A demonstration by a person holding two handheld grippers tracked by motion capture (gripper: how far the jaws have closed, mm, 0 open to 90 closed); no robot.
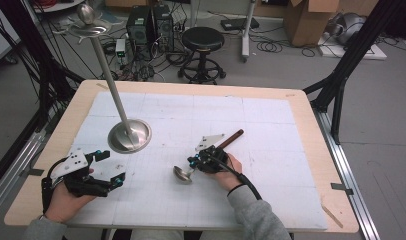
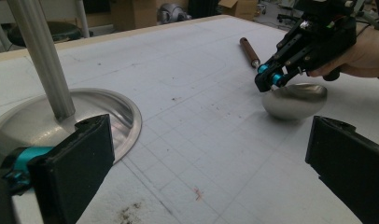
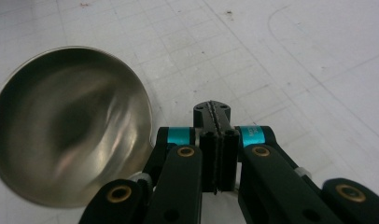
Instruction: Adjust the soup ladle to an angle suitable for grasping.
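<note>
A: Which step is this?

B: Carrying, I'd judge. The right gripper [image 1: 193,161] has its jaws pressed tight on the neck of the ladle [image 1: 183,174], by the bowl; the wooden handle end [image 1: 235,135] sticks out behind the hand. The ladle's bowl sits low over the mat, right of the stand's round base [image 1: 130,135].

A: And the left gripper [image 1: 111,168]?

B: Jaws wide, nothing between them, resting near the base on its left.

A: Next move?

B: Probably bringing the ladle towards the stand, which calls for keeping the bowl level and clear of the slanting pole [image 1: 107,80].

A: Surroundings?

B: A white gridded mat [image 1: 271,125] on a wooden table [image 1: 311,120]; beyond the stand, a black stool [image 1: 203,40], computer towers [image 1: 150,24], cables and cardboard boxes [image 1: 311,17].
</note>
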